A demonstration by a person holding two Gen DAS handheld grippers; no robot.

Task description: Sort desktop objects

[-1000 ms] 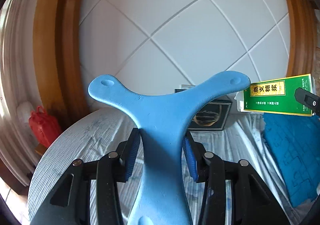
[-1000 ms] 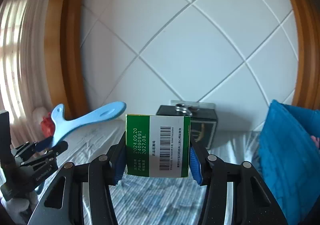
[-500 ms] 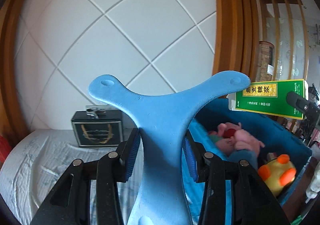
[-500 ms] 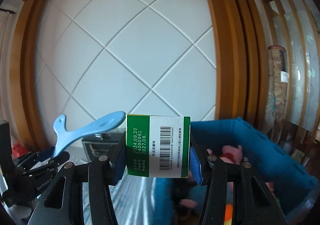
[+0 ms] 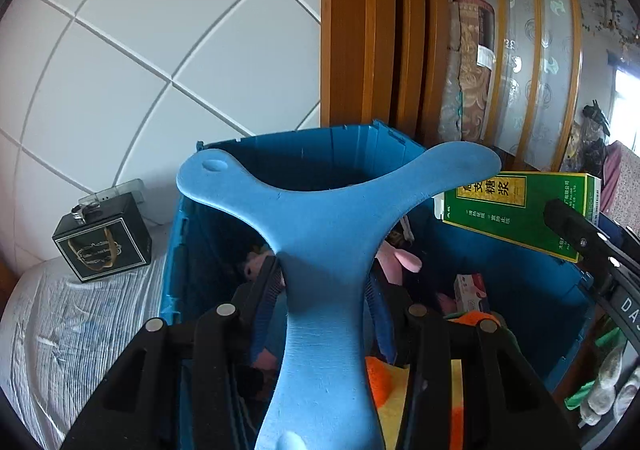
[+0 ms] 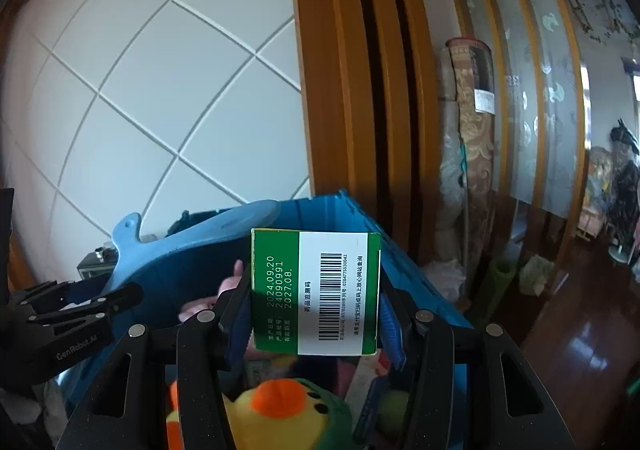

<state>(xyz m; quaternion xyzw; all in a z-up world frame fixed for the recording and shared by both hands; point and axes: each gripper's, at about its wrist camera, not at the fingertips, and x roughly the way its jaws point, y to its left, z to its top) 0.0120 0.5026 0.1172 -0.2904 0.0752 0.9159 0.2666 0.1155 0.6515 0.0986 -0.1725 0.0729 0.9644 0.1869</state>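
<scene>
The left gripper is clamped on a blue three-armed foam piece, held above the open blue bin. The right gripper is clamped on a green box, barcode end facing the camera, also over the bin. Inside lie a yellow plush duck and what looks like a pink plush. A black box stands on the striped cloth beside the bin.
</scene>
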